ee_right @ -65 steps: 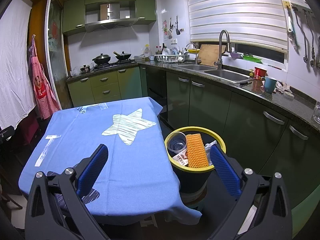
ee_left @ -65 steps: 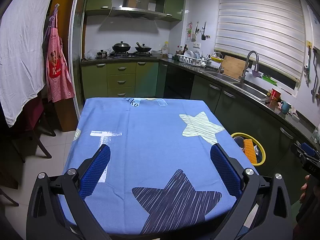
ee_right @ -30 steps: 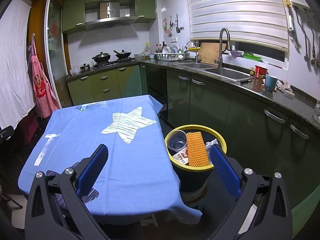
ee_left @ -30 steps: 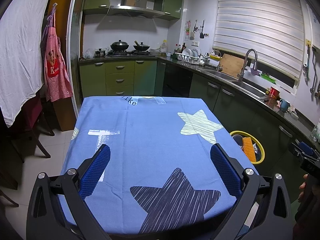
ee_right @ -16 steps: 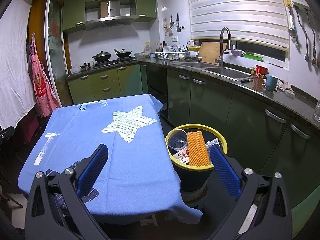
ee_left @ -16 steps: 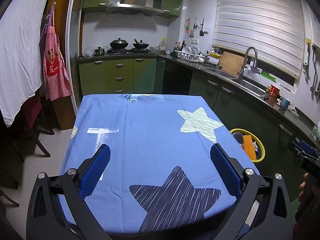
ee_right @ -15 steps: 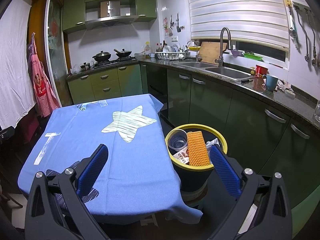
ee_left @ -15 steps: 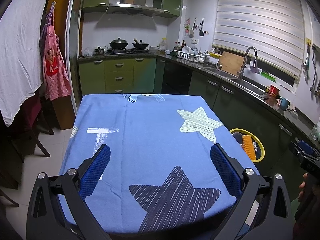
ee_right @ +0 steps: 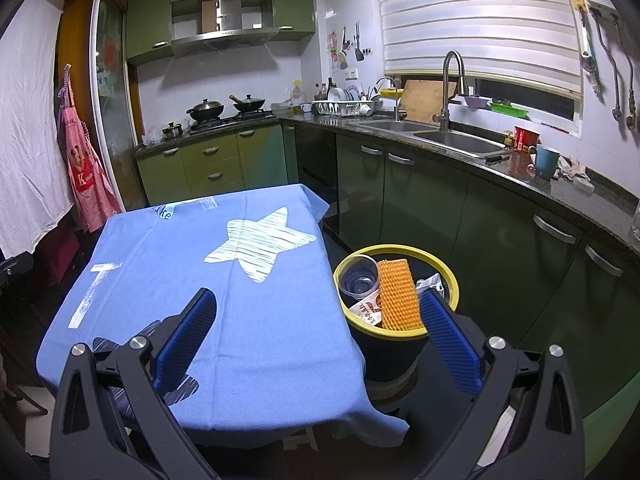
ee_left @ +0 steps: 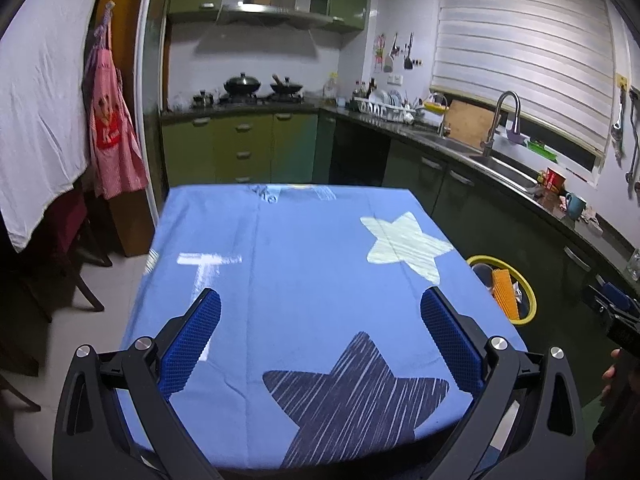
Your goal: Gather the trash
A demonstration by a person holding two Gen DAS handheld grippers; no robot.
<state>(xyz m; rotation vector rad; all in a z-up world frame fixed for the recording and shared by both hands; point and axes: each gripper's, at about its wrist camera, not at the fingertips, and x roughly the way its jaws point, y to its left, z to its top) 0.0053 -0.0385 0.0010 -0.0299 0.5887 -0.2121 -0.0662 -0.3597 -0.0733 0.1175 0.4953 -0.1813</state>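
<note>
From the left wrist camera, the left hand-held gripper [ee_left: 320, 336] hangs over the near edge of the worktop [ee_left: 304, 264], its two blue-padded fingers [ee_left: 192, 344] spread wide apart with nothing between them. The worktop is covered by a blue cloth printed with a pale star [ee_left: 404, 246] toward the far right corner and a dark striped star [ee_left: 356, 392] at the near edge, under the gripper. Off the worktop's right edge, lower down on the floor, stands the yellow-rimmed trash bin [ee_left: 528, 296]; an orange ridged piece [ee_left: 505, 292] leans inside it. At the far right of this view part of the right hand-held gripper [ee_left: 616, 312] shows, with fingertips of the person's hand below it.

From the right wrist camera, the right hand-held gripper [ee_right: 316, 320] is held above the near right corner of the worktop [ee_right: 256, 312], its fingers likewise wide apart and gripping nothing. The trash bin [ee_right: 396, 356] sits just beside the worktop's right edge, partly behind the right finger. Inside it a clear plastic cup [ee_right: 359, 277] lies against the left wall, the orange ridged piece [ee_right: 398, 294] stands tilted in the middle, a printed paper wrapper [ee_right: 366, 311] lies below the cup, and a crinkled clear wrapper [ee_right: 430, 282] shows to the right. Beyond the bin runs a dark counter with green cabinets, a steel sink [ee_right: 436, 136] and a blue mug [ee_right: 546, 162].
</note>
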